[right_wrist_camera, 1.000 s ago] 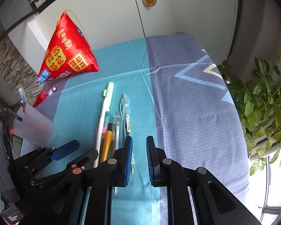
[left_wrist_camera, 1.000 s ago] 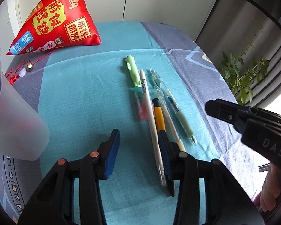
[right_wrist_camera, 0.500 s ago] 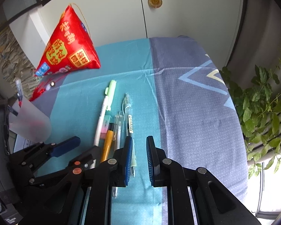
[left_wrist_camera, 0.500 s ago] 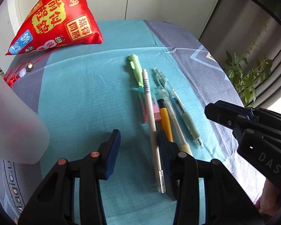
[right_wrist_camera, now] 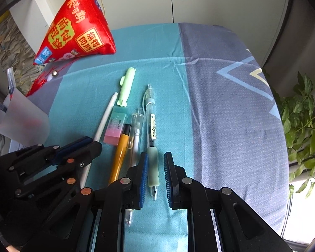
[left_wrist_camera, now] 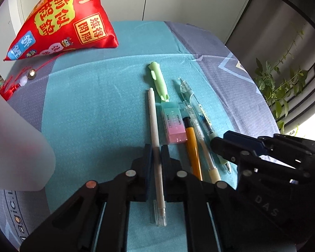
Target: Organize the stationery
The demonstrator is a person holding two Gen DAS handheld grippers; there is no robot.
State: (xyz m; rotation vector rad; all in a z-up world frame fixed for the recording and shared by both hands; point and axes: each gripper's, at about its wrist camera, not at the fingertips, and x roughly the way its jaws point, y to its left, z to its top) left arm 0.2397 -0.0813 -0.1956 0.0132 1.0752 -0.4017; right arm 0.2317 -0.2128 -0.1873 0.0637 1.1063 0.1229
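Stationery lies in a row on the teal cloth: a white pen, a pastel eraser, a green whale-shaped pen, an orange pen, a clear pen and a green-grip gel pen. My left gripper is shut on the white pen near its middle. My right gripper straddles the gel pen's green grip, jaws slightly apart and not clearly touching it. The left gripper also shows in the right wrist view, and the right gripper in the left wrist view.
A frosted plastic cup stands at the left and holds some pens. A red triangular pouch with a tassel lies at the back left. A potted plant stands beyond the table's right edge.
My left gripper moved right and forward and closed on the white pen. My right gripper moved forward over the gel pen and opened a little around its grip.
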